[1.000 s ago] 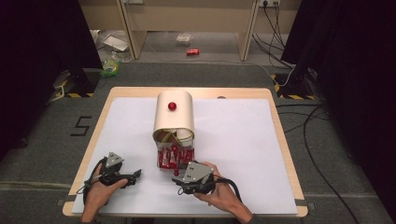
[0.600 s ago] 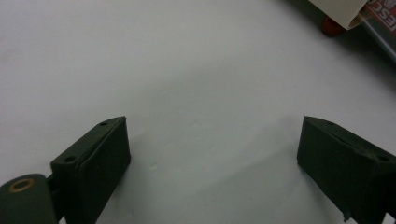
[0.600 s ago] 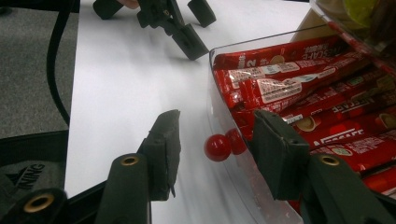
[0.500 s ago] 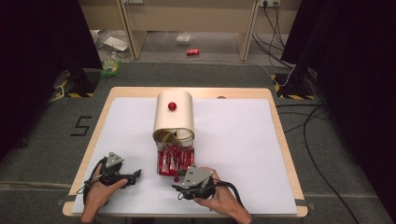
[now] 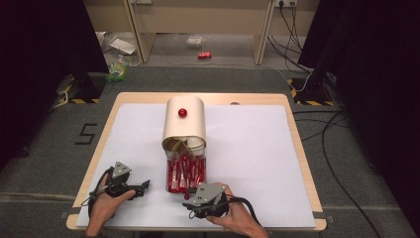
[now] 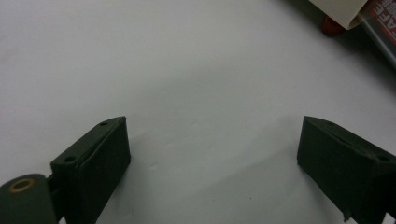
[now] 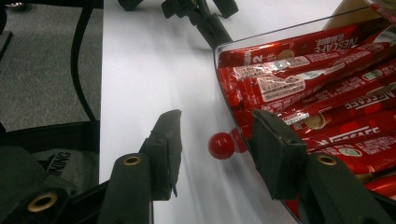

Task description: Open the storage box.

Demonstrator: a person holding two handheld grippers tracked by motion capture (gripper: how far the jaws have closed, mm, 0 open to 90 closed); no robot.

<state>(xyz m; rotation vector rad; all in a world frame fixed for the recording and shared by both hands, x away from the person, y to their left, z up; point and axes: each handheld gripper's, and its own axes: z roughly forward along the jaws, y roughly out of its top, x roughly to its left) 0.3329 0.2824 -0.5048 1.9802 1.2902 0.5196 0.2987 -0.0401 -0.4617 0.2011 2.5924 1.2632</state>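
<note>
A cream round-topped box [image 5: 184, 124] with a red knob [image 5: 183, 113] on top stands mid-table. Its clear drawer [image 7: 219, 60] is pulled out toward me, packed with red coffee sachets [image 5: 187, 171] [image 7: 299, 79]. A small red ball knob [image 7: 221, 145] [image 5: 186, 197] sticks out of the drawer's front. My right gripper [image 5: 189, 203] [image 7: 215, 135] lies low at the drawer front and is open, with this knob between its jaws and a gap showing on the left side. My left gripper [image 5: 145, 187] [image 6: 212, 140] rests open on the white sheet, left of the drawer, with nothing between its jaws.
A white sheet [image 5: 257, 148] covers the wooden table [image 5: 297, 124], with bare room left and right of the box. White and yellow items sit in the box's open front [image 5: 195, 143]. Cables [image 5: 327, 134] and a red can [image 5: 204, 55] lie on the floor beyond.
My right gripper has drawn back a little toward the table's near edge, staying at the drawer front. The left gripper has not moved.
</note>
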